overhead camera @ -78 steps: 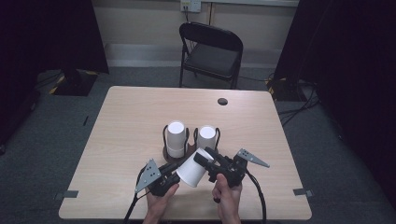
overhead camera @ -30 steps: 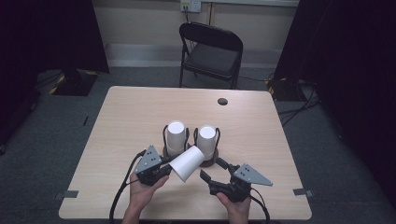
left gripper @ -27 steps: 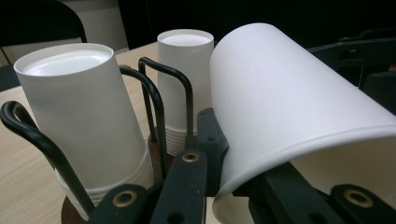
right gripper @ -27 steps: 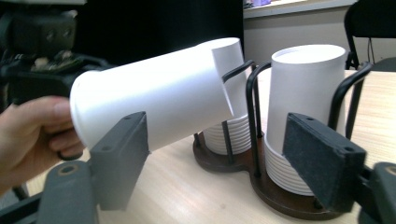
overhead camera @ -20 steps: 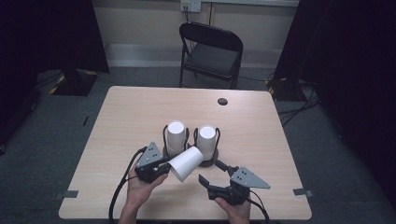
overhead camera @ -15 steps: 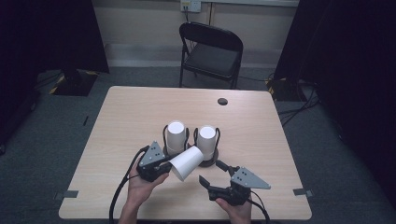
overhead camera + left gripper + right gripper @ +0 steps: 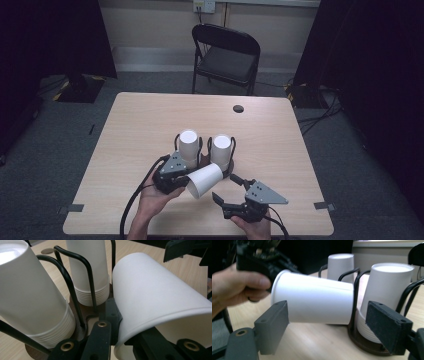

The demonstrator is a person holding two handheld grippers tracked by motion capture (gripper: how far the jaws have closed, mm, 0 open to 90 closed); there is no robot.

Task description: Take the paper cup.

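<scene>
One paper cup (image 7: 204, 180) is already off the stacks (image 7: 189, 148), lying sideways above the counter (image 7: 280, 150), its rim clamped by the left claw (image 7: 184, 181). The right claw (image 7: 226, 189) has just been opening and stands apart, empty. Setting the cup down remains.

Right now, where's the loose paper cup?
In the high view the paper cup lies sideways, its rim pinched in the left gripper, just in front of the two cup stacks and left of the open right gripper.
</scene>
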